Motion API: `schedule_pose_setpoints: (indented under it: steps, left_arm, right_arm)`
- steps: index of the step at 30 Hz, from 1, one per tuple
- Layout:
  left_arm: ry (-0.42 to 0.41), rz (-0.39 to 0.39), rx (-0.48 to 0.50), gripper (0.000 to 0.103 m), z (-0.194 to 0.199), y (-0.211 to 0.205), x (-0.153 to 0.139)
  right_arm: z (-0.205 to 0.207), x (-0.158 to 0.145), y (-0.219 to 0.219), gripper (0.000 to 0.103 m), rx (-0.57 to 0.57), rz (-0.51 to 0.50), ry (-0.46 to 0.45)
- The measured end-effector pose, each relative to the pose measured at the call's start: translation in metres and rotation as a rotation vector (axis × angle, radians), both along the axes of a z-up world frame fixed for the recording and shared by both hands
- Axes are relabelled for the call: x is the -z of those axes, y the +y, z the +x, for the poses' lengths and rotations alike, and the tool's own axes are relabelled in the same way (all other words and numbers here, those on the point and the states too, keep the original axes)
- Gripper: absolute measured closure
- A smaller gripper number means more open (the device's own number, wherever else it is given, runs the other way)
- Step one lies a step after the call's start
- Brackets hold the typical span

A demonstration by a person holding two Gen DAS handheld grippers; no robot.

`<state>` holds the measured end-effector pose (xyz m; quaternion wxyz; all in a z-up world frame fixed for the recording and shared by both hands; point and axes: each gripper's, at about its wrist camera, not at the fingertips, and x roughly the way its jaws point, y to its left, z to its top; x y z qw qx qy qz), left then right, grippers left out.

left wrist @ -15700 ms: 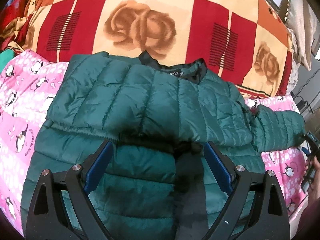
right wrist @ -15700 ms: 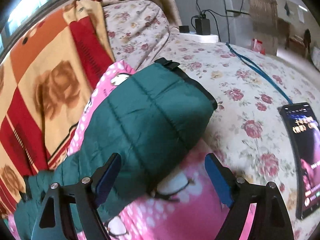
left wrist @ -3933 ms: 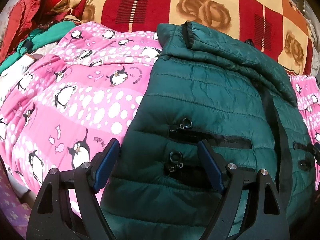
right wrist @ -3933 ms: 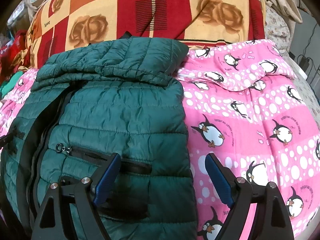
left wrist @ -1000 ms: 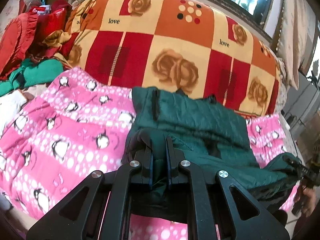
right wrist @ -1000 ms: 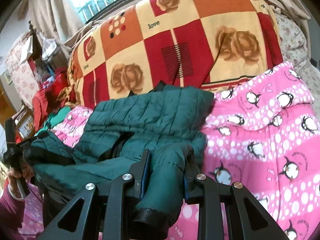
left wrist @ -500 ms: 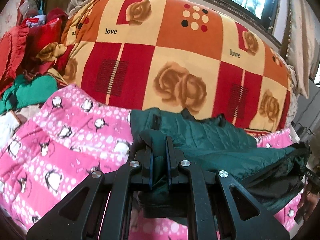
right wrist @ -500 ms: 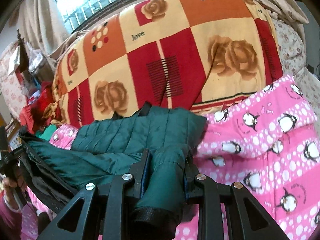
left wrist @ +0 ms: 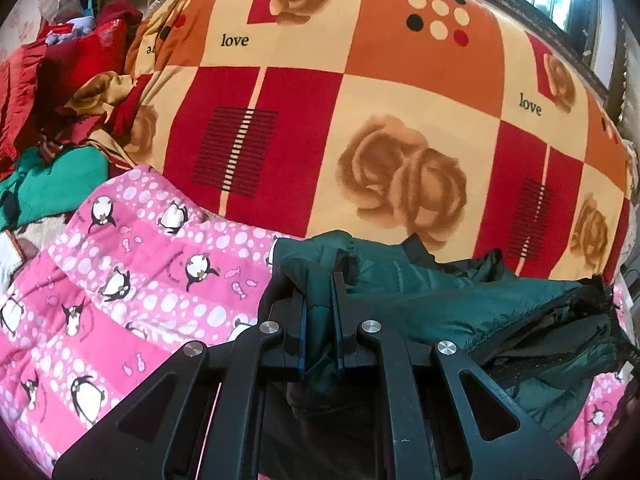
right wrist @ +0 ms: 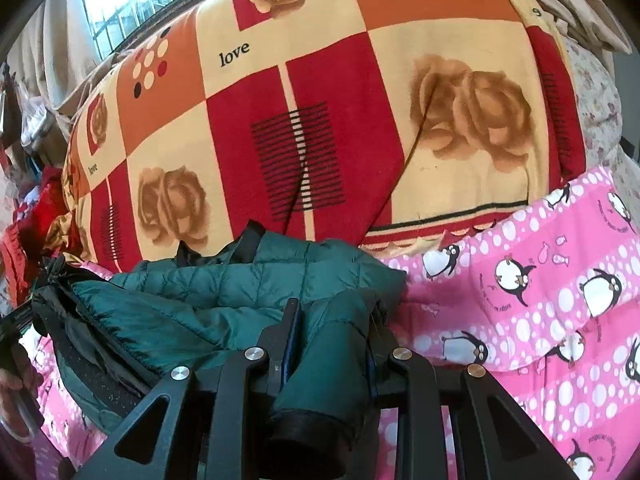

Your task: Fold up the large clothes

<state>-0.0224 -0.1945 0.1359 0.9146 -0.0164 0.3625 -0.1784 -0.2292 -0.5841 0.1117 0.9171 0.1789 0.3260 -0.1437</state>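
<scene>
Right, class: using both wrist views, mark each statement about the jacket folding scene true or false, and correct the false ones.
1. The left hand-held gripper is shut on the green jacket. True.
2. The right hand-held gripper is open and holds nothing. False: it is shut on the jacket too.
3. The jacket lies over a pink penguin blanket. True.
4. The big blanket behind the jacket is plain blue. False: it is a red, orange and cream check with roses and the word "love".
5. Red and green clothes are piled at the left of the left wrist view. True.
</scene>
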Motion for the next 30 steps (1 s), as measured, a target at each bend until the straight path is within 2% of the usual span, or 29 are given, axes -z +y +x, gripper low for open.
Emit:
schedule_pose_setpoints:
  steps: [7,12,27,30]
  left_arm:
    - [0.031,0.012,-0.015,0.094,0.025,-0.012,0.007]
    - [0.08,0.012,-0.042,0.094,0.048,-0.022,0.019]
    - [0.092,0.083,-0.089,0.093,0.084,-0.05,0.06]
    - [0.085,0.098,-0.093,0.093,0.087,-0.054,0.065]
  right_arm:
    - [0.018,-0.004,-0.006,0.078,0.016,-0.021,0.003]
    - [0.039,0.004,-0.014,0.078,0.036,-0.023,0.023]
    - [0.089,0.06,-0.039,0.078,0.111,0.03,0.072]
    - [0.093,0.068,-0.043,0.075,0.118,0.063,0.058]
